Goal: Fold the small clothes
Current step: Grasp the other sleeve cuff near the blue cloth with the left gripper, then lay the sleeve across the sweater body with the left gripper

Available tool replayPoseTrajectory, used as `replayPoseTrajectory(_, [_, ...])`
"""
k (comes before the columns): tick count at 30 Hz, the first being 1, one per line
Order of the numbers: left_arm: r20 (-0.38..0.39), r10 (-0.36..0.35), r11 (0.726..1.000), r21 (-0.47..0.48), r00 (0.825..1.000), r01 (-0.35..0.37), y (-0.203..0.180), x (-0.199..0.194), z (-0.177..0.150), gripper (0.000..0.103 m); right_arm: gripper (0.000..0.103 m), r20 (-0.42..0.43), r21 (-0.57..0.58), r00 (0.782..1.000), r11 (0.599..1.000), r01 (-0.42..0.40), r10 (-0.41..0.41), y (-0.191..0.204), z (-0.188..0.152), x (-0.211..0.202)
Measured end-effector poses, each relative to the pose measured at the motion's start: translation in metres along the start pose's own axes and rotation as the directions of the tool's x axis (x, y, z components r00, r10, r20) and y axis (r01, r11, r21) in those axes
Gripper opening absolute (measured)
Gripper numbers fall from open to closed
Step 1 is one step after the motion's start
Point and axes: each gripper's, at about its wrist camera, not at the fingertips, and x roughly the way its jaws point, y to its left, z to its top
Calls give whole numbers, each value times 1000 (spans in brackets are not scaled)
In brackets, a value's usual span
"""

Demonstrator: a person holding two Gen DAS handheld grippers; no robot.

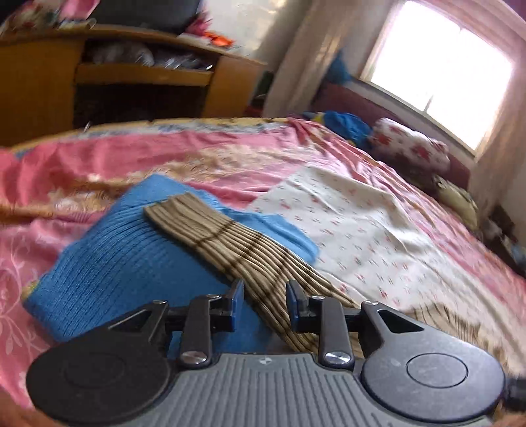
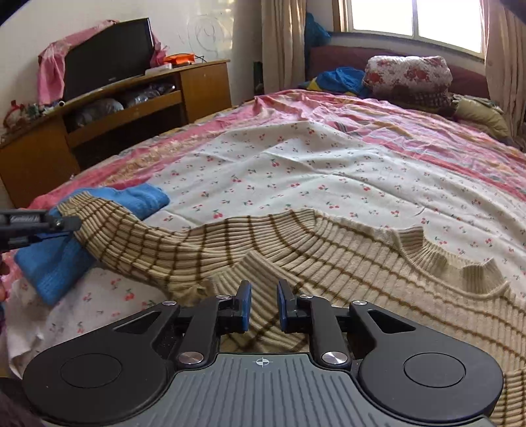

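Beige sweater sleeve across blue knit, on cherry-print cloth.

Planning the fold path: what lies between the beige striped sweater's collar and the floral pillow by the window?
In the right wrist view, cherry-print cloth then pink bedsheet lie between the beige sweater and the floral pillow.

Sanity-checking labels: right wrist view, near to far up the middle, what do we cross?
Right gripper → beige striped sweater → white cherry-print cloth → pink bedsheet → blue garment → window.
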Motion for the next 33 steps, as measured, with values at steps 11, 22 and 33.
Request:
replayPoseTrajectory(11, [39, -32, 980, -197, 999, 39, 19, 7, 4, 39, 18, 8, 47, 999, 998, -39, 39, 0, -6, -7])
replayPoseTrajectory(22, [67, 3, 937, -348, 998, 21, 41, 10, 12, 39, 18, 15, 102, 998, 993, -57, 56, -9, -10, -11])
replayPoseTrajectory(33, [83, 25, 943, -332, 996, 4, 24, 26, 15, 18, 19, 31, 142, 997, 987, -78, 74, -14, -12, -16])
